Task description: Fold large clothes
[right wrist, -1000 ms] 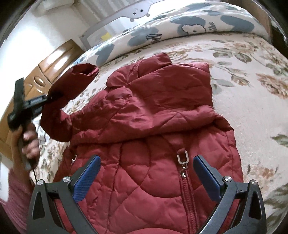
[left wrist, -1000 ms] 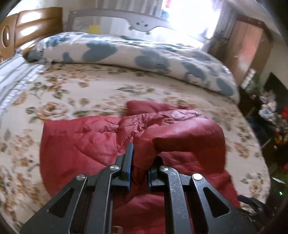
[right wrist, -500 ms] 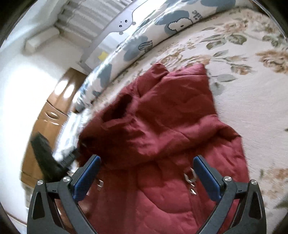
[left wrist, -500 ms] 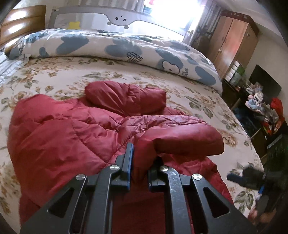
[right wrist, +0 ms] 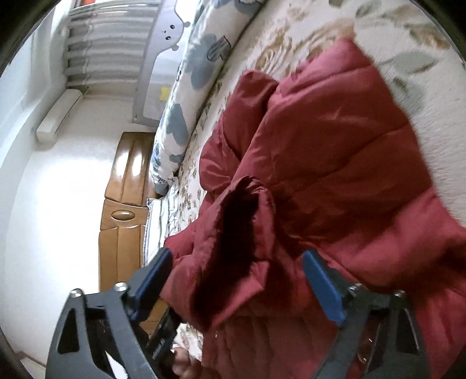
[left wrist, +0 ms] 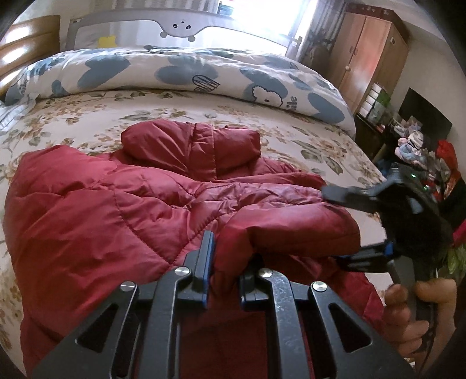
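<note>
A red quilted puffer jacket (left wrist: pixel 122 210) lies on the floral bed sheet (left wrist: pixel 87 122). My left gripper (left wrist: pixel 224 262) is shut on the jacket's sleeve and holds it above the body of the jacket; the sleeve cuff (left wrist: pixel 305 230) points right. My right gripper (right wrist: pixel 236 280) is open, its jaws on either side of the dark cuff opening (right wrist: pixel 233 242) of that sleeve. The right gripper also shows in the left wrist view (left wrist: pixel 343 224), at the cuff. The jacket's hood (left wrist: pixel 192 148) lies flat at the far end.
A rolled blue-and-white duvet (left wrist: pixel 186 73) lies across the back of the bed before a grey bed rail (left wrist: pixel 180 26). A wooden headboard (right wrist: pixel 125 189) is at the left. A wardrobe (left wrist: pixel 370 58) and cluttered shelves (left wrist: pixel 419 142) stand to the right.
My left gripper has carried the sleeve rightward across the jacket. My right gripper has swung over from the zipper and hem to the sleeve cuff, staying open.
</note>
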`<action>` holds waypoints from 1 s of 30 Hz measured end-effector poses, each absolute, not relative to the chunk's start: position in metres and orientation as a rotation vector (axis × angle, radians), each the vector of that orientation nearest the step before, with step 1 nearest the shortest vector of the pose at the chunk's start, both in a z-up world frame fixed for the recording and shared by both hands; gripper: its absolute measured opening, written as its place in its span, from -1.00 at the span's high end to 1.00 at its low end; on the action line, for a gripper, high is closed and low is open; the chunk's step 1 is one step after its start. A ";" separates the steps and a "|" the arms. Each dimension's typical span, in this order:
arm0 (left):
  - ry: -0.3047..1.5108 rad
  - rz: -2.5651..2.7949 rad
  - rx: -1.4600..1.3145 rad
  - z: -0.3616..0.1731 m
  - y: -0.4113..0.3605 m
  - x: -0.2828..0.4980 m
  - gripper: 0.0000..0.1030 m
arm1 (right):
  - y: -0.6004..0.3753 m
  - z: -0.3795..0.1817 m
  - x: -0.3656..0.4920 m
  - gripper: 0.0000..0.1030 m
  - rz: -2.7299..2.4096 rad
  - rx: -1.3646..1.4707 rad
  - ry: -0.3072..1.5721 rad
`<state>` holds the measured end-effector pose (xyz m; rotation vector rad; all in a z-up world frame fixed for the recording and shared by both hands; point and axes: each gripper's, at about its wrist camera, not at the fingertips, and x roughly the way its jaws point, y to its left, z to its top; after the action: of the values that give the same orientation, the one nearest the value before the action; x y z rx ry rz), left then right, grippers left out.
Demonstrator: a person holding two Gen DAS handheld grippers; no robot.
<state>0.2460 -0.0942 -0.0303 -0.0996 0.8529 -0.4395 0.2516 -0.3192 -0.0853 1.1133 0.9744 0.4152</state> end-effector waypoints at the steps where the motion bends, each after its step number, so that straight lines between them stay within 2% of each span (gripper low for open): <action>1: 0.856 -0.441 -0.099 -0.031 -0.095 0.247 0.80 | -0.317 -0.088 0.255 -0.44 0.425 1.120 0.978; 2: 0.861 -0.440 -0.100 -0.032 -0.095 0.247 0.79 | -0.314 -0.089 0.256 -0.16 0.432 1.122 0.983; 3: 0.872 -0.440 -0.099 -0.033 -0.095 0.248 0.74 | -0.310 -0.089 0.257 0.24 0.442 1.116 0.987; 4: 0.889 -0.440 -0.097 -0.035 -0.094 0.249 0.69 | -0.308 -0.088 0.258 0.44 0.437 1.101 0.988; 5: 0.908 -0.448 -0.099 -0.037 -0.094 0.250 0.62 | -0.307 -0.086 0.259 0.63 0.414 1.071 0.988; 7: 0.954 -0.480 -0.106 -0.041 -0.092 0.251 0.44 | -0.310 -0.082 0.258 0.73 0.387 1.050 0.970; 9: 0.971 -0.511 -0.112 -0.041 -0.088 0.247 -0.05 | -0.313 -0.076 0.256 0.79 0.359 1.016 0.946; 11: 0.967 -0.516 -0.099 -0.038 -0.084 0.239 -0.25 | -0.318 -0.070 0.253 0.81 0.338 0.984 0.926; 21: 0.889 -0.432 -0.103 -0.009 -0.034 0.236 -0.25 | -0.337 -0.038 0.230 0.83 0.194 0.711 0.841; 25: 0.865 -0.362 -0.105 -0.003 -0.014 0.258 -0.25 | -0.339 -0.049 0.228 0.83 0.154 0.632 0.869; 30: 0.914 -0.317 -0.099 -0.025 -0.006 0.290 -0.25 | -0.337 -0.064 0.231 0.82 0.157 0.604 0.887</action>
<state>0.2897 -0.0056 -0.0249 -0.0993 0.9136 -0.3172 0.2308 -0.3365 -0.0641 0.6044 0.8874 0.1573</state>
